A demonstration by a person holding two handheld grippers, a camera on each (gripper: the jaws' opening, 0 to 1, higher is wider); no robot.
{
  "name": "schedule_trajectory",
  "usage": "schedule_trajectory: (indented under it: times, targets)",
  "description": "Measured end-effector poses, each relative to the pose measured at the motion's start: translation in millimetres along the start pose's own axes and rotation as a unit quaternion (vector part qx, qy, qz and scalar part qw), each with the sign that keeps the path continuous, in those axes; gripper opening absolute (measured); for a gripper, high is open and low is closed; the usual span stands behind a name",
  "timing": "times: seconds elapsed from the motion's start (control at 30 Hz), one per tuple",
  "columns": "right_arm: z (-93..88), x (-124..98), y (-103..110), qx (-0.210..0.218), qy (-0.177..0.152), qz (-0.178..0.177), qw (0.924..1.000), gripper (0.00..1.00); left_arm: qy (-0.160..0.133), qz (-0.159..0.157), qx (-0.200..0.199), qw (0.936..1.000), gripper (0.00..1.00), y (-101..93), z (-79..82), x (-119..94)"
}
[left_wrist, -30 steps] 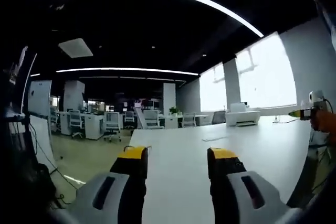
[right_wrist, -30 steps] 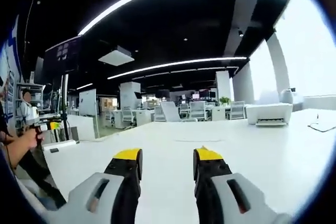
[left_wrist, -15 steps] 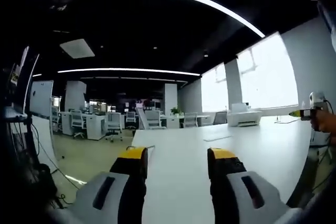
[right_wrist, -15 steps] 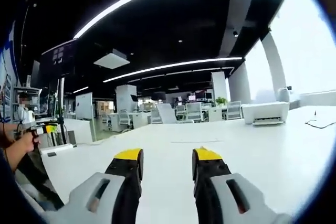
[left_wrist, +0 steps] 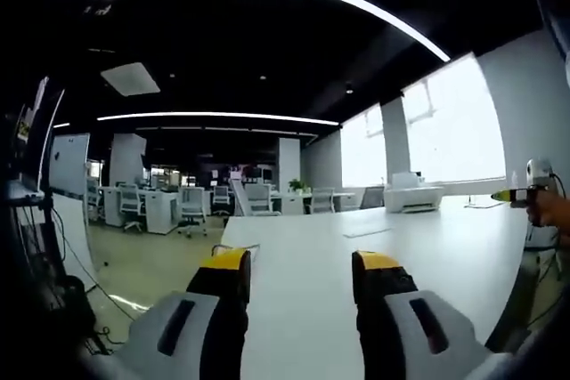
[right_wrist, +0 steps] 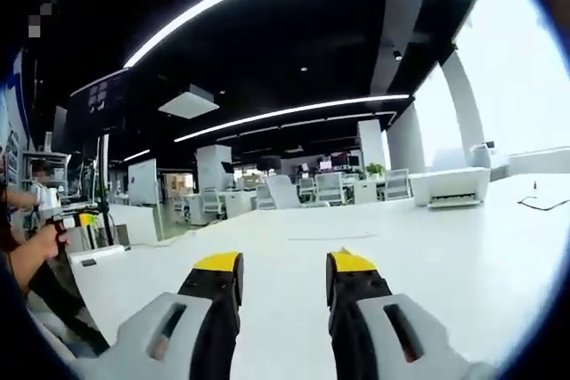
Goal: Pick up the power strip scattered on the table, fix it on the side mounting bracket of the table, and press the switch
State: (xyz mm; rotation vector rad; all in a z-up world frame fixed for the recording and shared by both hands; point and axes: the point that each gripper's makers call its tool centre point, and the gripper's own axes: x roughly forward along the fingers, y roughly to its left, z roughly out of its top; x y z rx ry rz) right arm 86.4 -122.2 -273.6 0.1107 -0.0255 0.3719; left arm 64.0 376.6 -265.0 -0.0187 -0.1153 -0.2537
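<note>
The left gripper [left_wrist: 300, 266] is held above a long white surface [left_wrist: 445, 246], its yellow-tipped jaws set wide apart with nothing between them. In the right gripper view, the right gripper [right_wrist: 283, 266] is likewise held over the same white surface [right_wrist: 463, 255], jaws spread wide and holding nothing. A white printer [left_wrist: 412, 198] is seen at the far end of the surface in the left gripper view, and again in the right gripper view [right_wrist: 452, 187]. A thin dark cable [right_wrist: 540, 205] lies on the surface near the right edge of the right gripper view. A flat white block [right_wrist: 92, 256], which may be the power strip though this cannot be told for certain, rests at the near left corner of the surface in the right gripper view. Just beyond it a hand [right_wrist: 46, 242] is seen gripping the handle of the other gripper. At the right edge of the left gripper view a hand [left_wrist: 552, 208] is seen on the other gripper's handle. Rows of office chairs [left_wrist: 191, 206] and desks are visible far behind
</note>
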Motion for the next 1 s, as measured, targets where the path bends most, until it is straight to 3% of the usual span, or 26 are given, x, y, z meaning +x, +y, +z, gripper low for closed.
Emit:
schedule_trajectory:
  times: [1.0]
  targets:
    - [0.7,8.4,11.8,0.001,0.000,-0.008,1.0000,0.33,0.003,0.014,-0.009,0.9999,0.49,21.6,-6.2,-8.4]
